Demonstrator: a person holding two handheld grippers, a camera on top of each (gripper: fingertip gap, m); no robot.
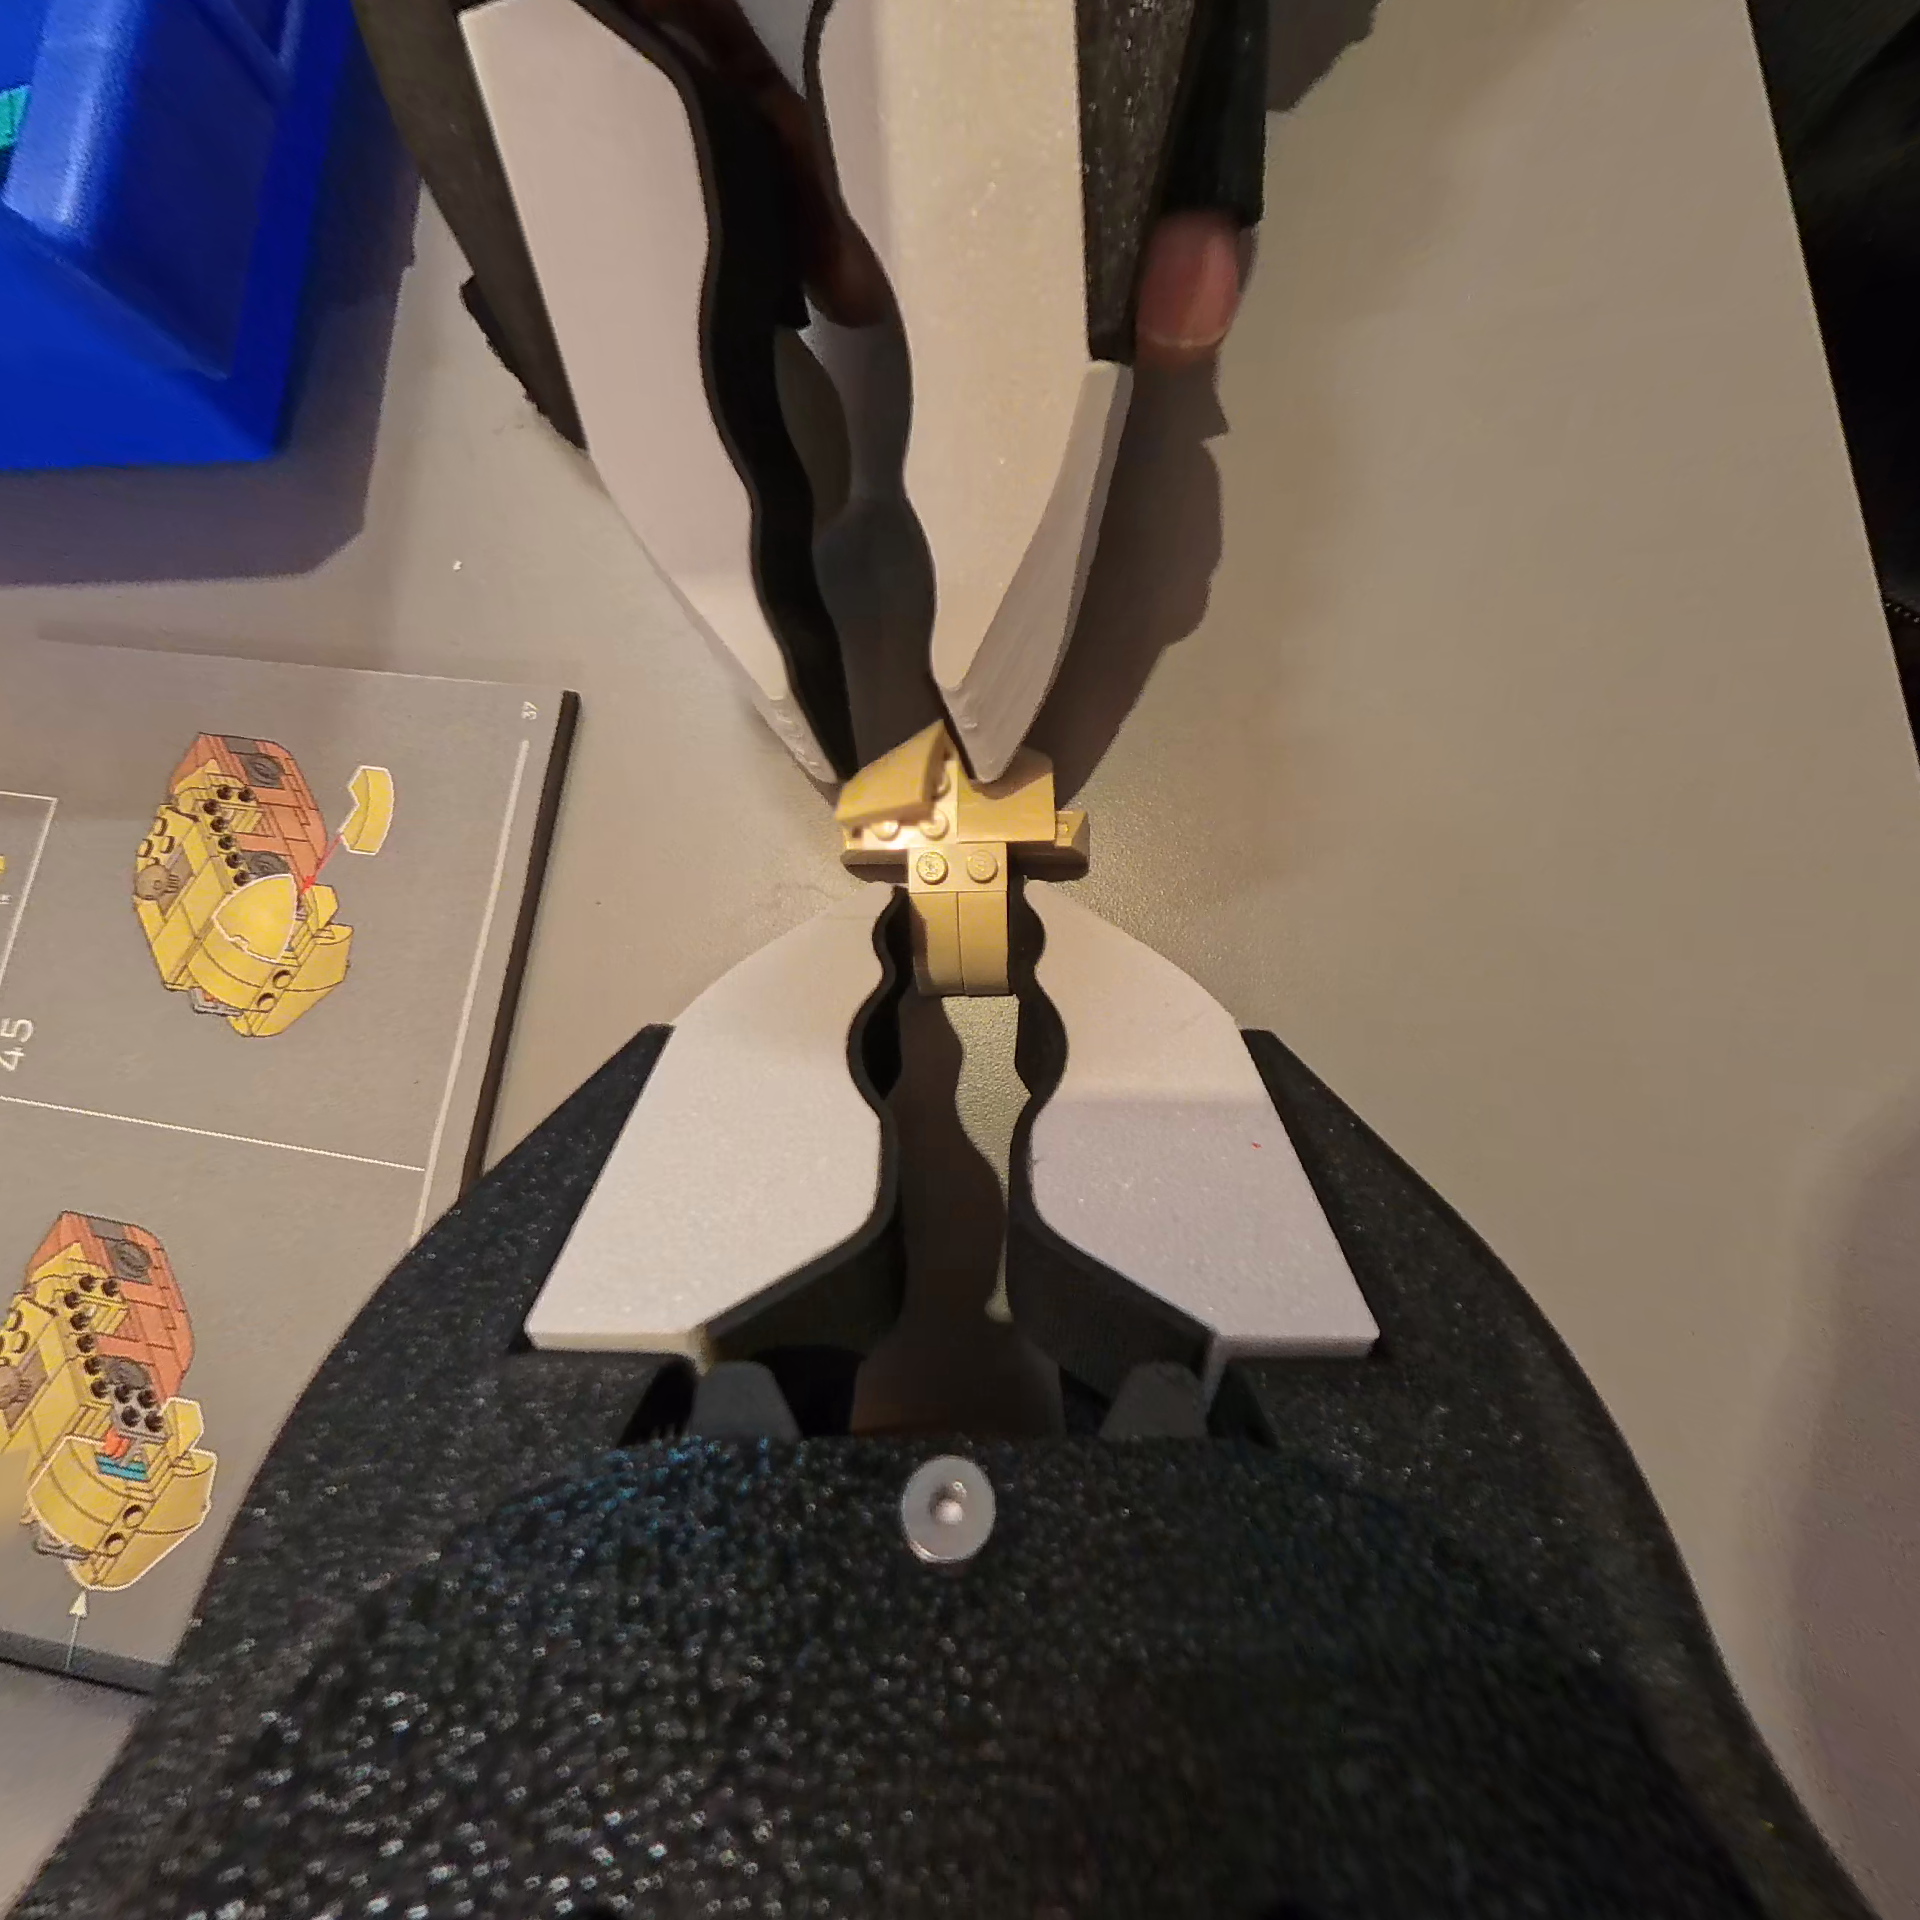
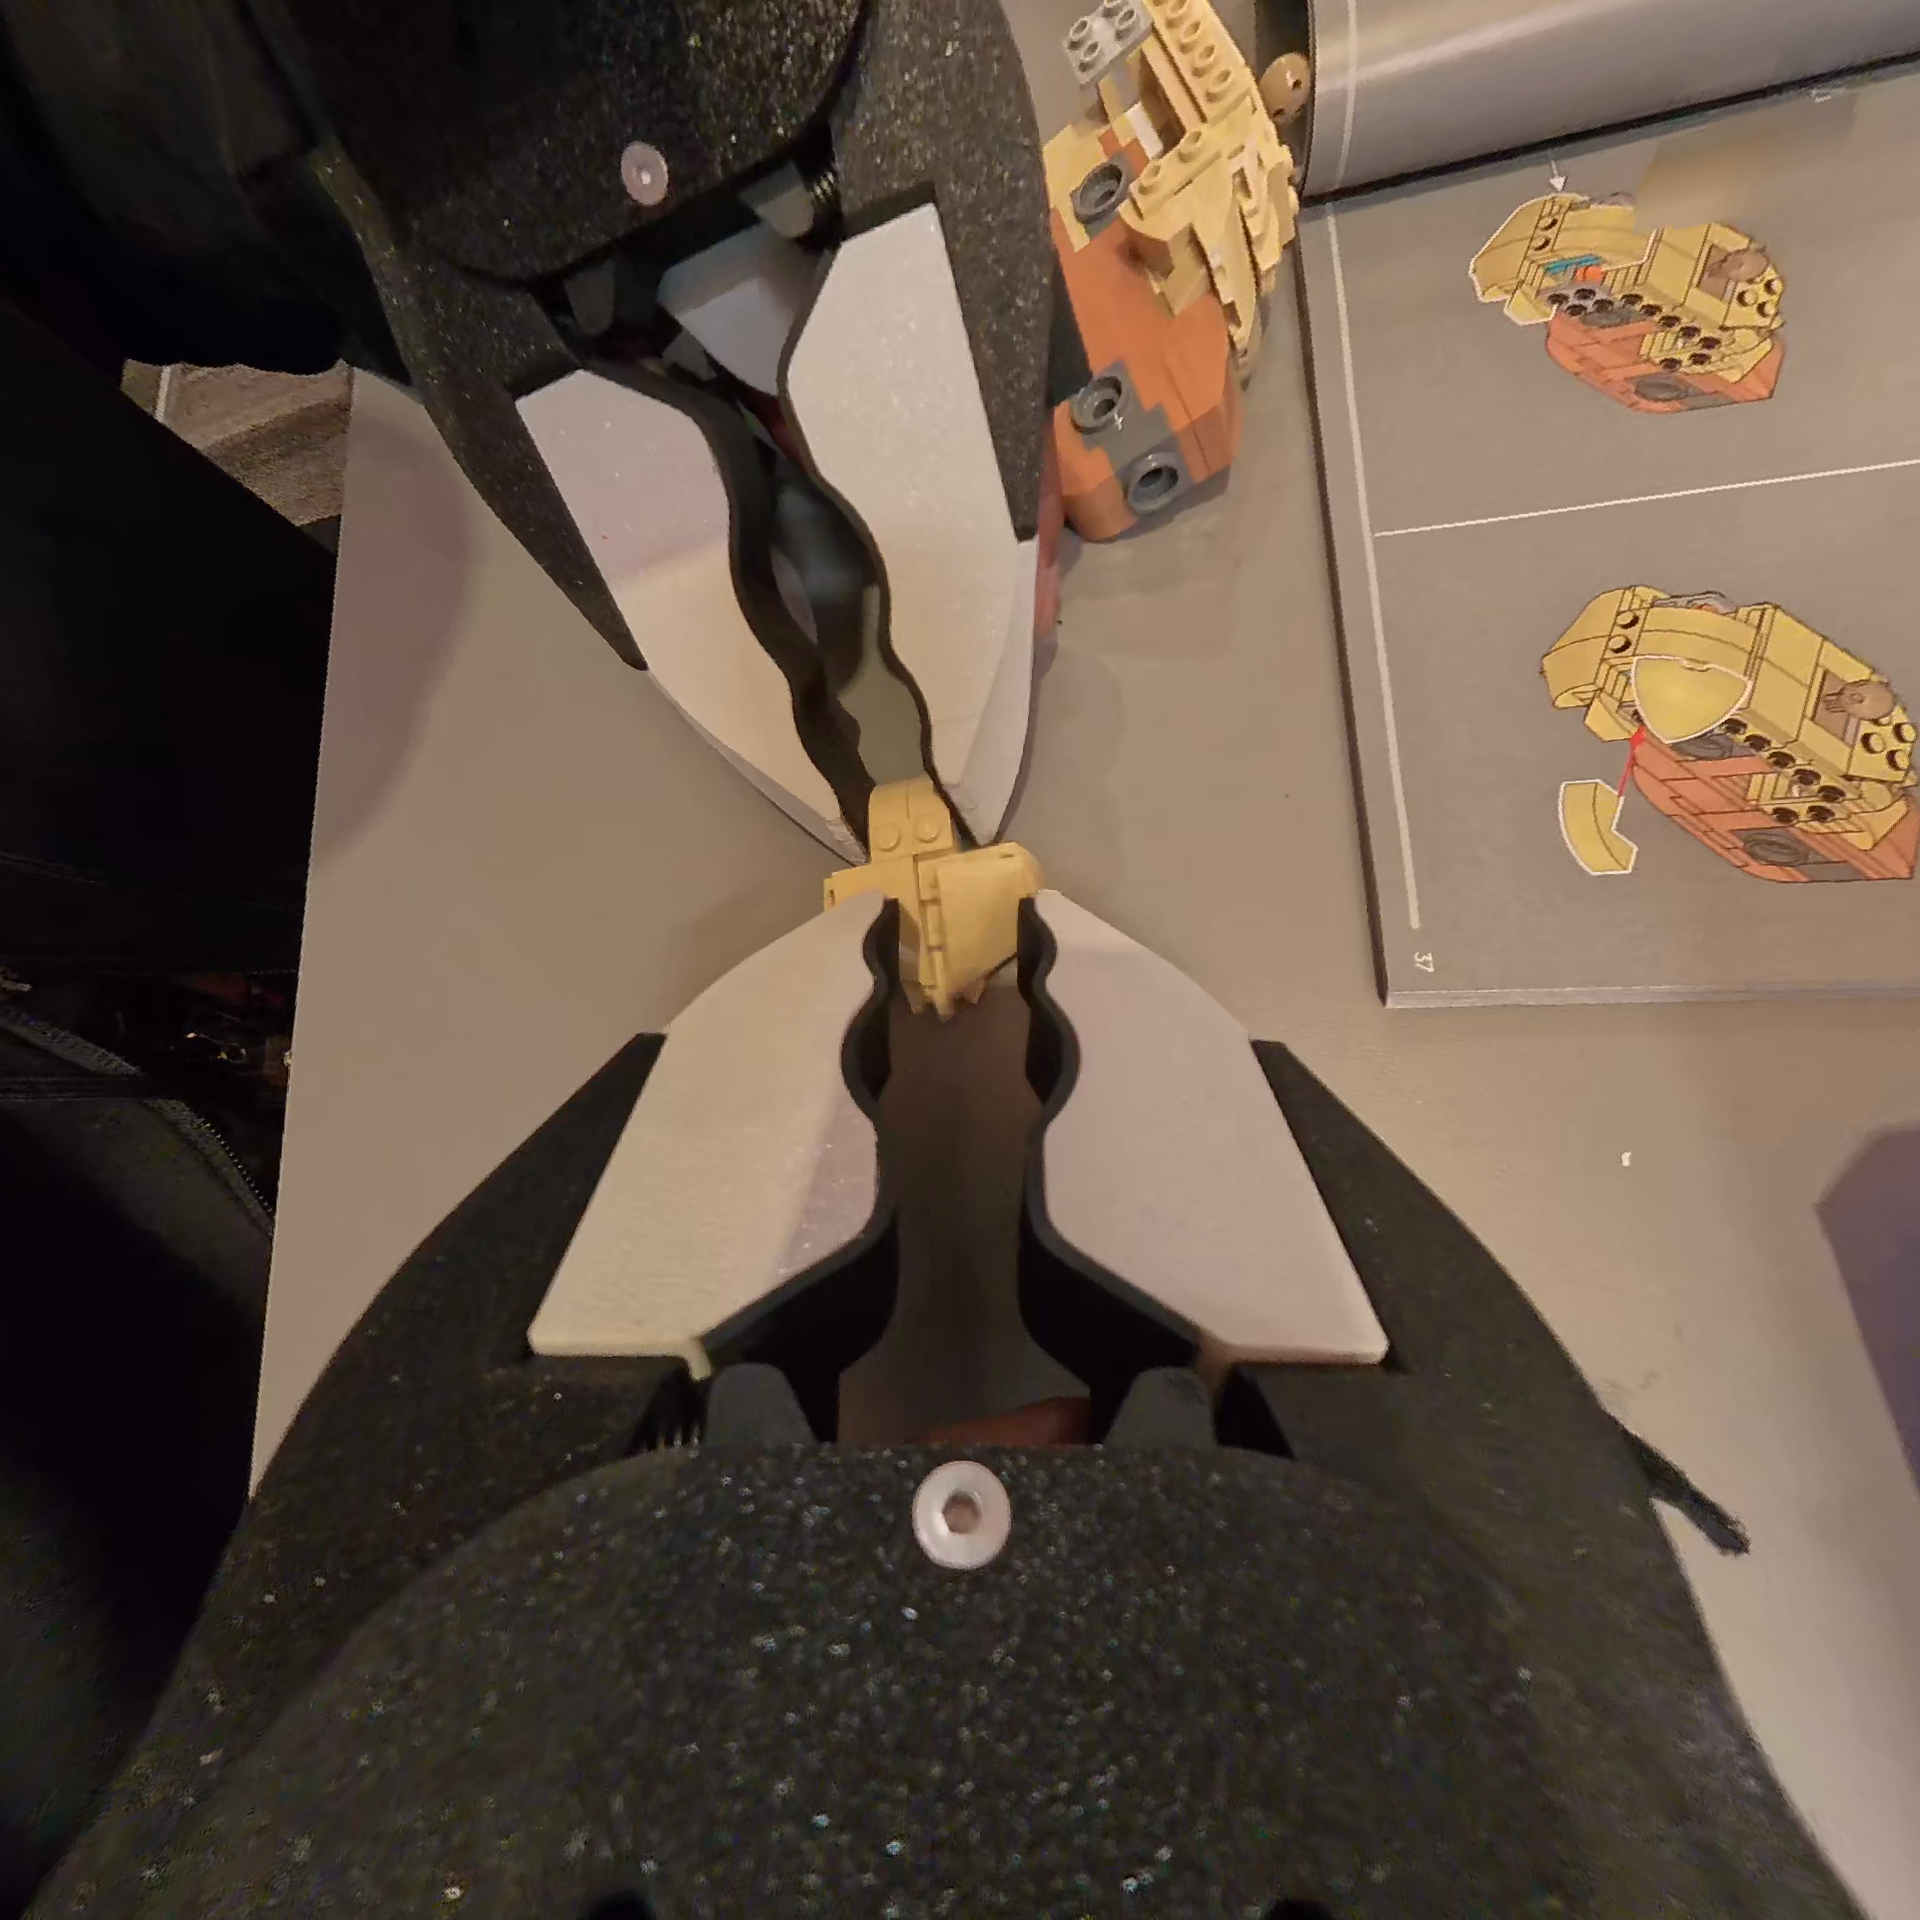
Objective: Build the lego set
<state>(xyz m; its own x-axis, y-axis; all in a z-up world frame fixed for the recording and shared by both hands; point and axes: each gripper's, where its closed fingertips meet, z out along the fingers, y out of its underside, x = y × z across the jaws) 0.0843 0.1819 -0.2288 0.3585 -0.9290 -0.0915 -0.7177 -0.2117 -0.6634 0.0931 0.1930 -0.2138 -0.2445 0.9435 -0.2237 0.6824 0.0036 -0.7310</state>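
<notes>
Tan brick assembly (image 1: 961, 862) sits between both grippers above the bench (image 1: 1455, 831). Left gripper (image 1: 961, 940) fingers clamp its curved end. Right gripper (image 2: 951, 935) fingers stand narrowly apart around the wedge end; contact unclear.

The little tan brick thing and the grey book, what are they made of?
The tan brick piece, pinched by the left gripper, looks like hard, smooth plastic: round studs, crisp edges, slight shine. The grey book looks like printed paper: flat pages, matte, with coloured drawings.
</notes>
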